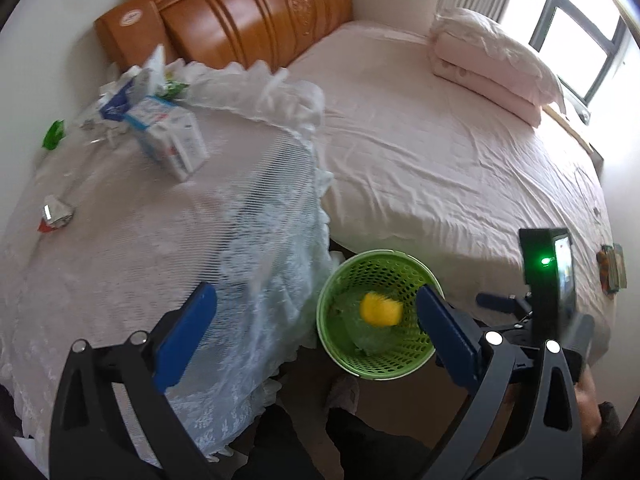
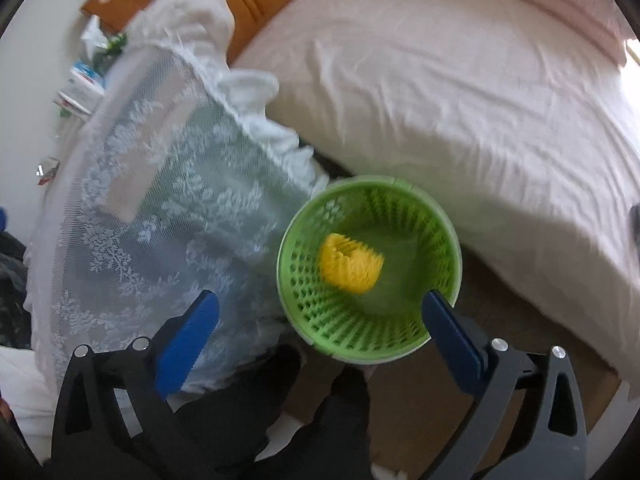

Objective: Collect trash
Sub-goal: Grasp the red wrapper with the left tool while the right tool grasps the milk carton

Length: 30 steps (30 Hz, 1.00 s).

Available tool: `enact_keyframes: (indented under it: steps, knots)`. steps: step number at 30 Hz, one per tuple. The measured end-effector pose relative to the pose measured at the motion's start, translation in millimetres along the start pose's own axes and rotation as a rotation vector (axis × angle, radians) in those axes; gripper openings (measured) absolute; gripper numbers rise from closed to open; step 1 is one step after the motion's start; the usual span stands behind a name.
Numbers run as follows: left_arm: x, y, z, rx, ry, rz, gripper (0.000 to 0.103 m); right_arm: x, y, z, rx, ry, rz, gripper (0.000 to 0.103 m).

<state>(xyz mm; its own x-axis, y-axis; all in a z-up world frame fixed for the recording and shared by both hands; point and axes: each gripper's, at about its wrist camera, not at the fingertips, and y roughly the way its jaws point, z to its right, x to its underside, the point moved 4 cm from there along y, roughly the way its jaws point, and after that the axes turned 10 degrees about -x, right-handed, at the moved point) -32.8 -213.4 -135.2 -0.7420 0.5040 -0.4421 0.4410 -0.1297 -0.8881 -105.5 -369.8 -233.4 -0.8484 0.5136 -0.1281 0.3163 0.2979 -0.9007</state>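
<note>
A green perforated basket stands on the floor between a lace-covered table and the bed. A blurred yellow crumpled piece is inside it, touching no gripper. My left gripper is open and empty above the table's edge and the basket. My right gripper is open and empty right over the basket. On the table lie a blue-and-white carton, a green wrapper, a silver-and-red wrapper and crumpled plastic.
The bed with its pink sheet fills the right side, with folded bedding near the window and a wooden headboard behind. A person's dark-clothed legs stand on the brown floor beside the basket.
</note>
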Motion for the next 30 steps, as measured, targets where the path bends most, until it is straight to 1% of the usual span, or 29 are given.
enact_keyframes:
  steps: [3, 7, 11, 14, 16, 20, 22, 24, 26, 29, 30]
  knots:
    - [-0.5, -4.2, -20.8, -0.016, -0.036, 0.009, 0.095, -2.0, -2.7, -11.6, -0.011, 0.013, 0.017, 0.101]
    - [0.3, -12.5, -55.9, -0.048, -0.098, 0.037, 0.095, -10.1, -26.2, -43.6, -0.009, -0.049, 0.073, 0.101]
    - [3.8, -18.5, -103.2, -0.120, -0.167, 0.065, 0.095, -18.0, -45.9, -80.4, -0.027, -0.113, 0.116, 0.101]
    - [6.8, -15.3, -139.1, -0.153, -0.229, 0.059, 0.095, -22.2, -51.2, -107.9, -0.043, -0.156, 0.132, 0.101]
    - [8.9, -9.2, -170.5, -0.176, -0.291, 0.046, 0.095, -25.9, -51.8, -124.2, -0.052, -0.176, 0.139, 0.101]
    - [6.7, 10.7, -233.2, -0.245, -0.403, 0.036, 0.095, -34.8, -47.1, -153.7, -0.079, -0.184, 0.154, 0.101]
    - [4.2, 26.3, -260.8, -0.255, -0.450, 0.018, 0.095, -42.6, -41.6, -171.6, -0.096, -0.190, 0.159, 0.101]
    - [-0.9, 49.2, -290.1, -0.248, -0.512, -0.019, 0.095, -46.9, -36.9, -186.6, -0.100, -0.204, 0.165, 0.101]
    - [-6.6, 70.3, -311.7, -0.240, -0.563, -0.049, 0.095, -54.1, -32.2, -206.6, -0.101, -0.221, 0.173, 0.101]
    - [-16.9, 98.6, -335.1, -0.221, -0.614, -0.080, 0.095, -66.2, -25.4, -232.4, -0.095, -0.247, 0.189, 0.101]
    - [-19.8, 104.7, -337.8, -0.211, -0.617, -0.083, 0.095, -69.3, -23.9, -238.6, -0.092, -0.254, 0.194, 0.101]
